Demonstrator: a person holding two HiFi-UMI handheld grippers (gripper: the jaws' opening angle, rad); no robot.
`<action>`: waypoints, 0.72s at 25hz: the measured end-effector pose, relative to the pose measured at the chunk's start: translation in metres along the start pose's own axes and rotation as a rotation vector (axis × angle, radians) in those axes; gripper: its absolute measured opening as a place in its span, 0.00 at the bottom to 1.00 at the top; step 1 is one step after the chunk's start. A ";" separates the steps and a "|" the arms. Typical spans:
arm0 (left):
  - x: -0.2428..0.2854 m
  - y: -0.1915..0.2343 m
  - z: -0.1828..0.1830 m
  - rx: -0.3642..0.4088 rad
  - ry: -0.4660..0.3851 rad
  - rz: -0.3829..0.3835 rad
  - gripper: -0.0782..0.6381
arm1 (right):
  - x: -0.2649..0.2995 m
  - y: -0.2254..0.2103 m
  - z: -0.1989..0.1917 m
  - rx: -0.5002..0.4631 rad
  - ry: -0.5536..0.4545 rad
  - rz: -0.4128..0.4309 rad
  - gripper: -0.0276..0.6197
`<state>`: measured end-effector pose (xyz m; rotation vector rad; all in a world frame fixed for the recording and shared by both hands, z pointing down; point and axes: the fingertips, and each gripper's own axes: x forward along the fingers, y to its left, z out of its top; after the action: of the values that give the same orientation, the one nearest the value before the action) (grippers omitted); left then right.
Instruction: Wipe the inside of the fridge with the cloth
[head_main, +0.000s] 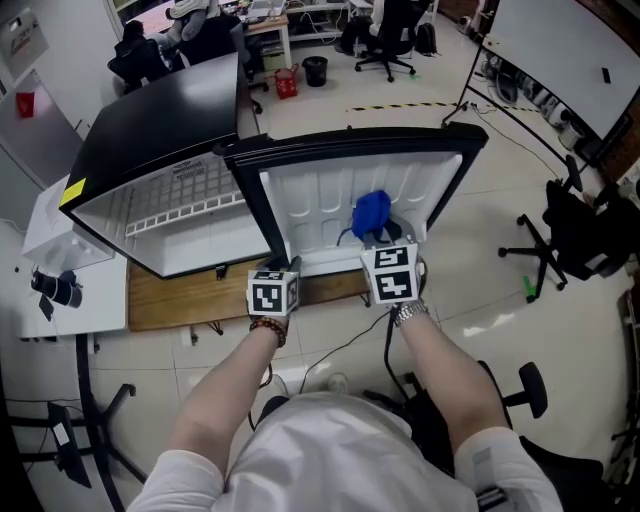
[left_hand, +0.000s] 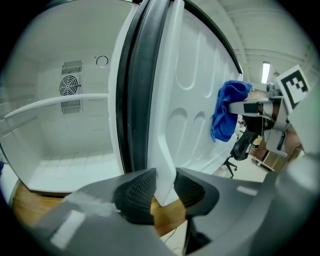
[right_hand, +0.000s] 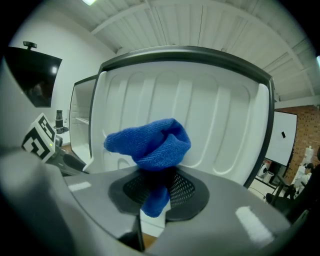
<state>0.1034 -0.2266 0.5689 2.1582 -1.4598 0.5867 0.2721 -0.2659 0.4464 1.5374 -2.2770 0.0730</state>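
Left tongs (left_hand: 162, 189) grip the fridge door (left_hand: 192, 95) edge; right tongs (right_hand: 154, 189) clamp the cloth (right_hand: 150, 144).

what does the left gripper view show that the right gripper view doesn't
Only the left gripper view: the fridge's back wall with its fan vent, and the left gripper clamped on the door edge. Only the right gripper view: a dark wall screen, and the right gripper's pads close up, pinching the cloth. Both: the blue cloth in front of the white door liner.
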 end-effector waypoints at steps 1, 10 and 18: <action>0.000 0.000 0.000 -0.002 0.000 0.001 0.27 | -0.001 -0.006 -0.002 0.002 0.001 -0.010 0.14; -0.003 0.000 0.003 -0.013 -0.006 0.010 0.27 | -0.009 -0.058 -0.018 0.020 0.019 -0.100 0.14; -0.001 0.001 0.001 -0.023 -0.004 0.012 0.27 | -0.017 -0.099 -0.032 0.033 0.042 -0.178 0.14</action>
<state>0.1028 -0.2267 0.5681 2.1361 -1.4753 0.5672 0.3760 -0.2820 0.4531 1.7319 -2.1069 0.0941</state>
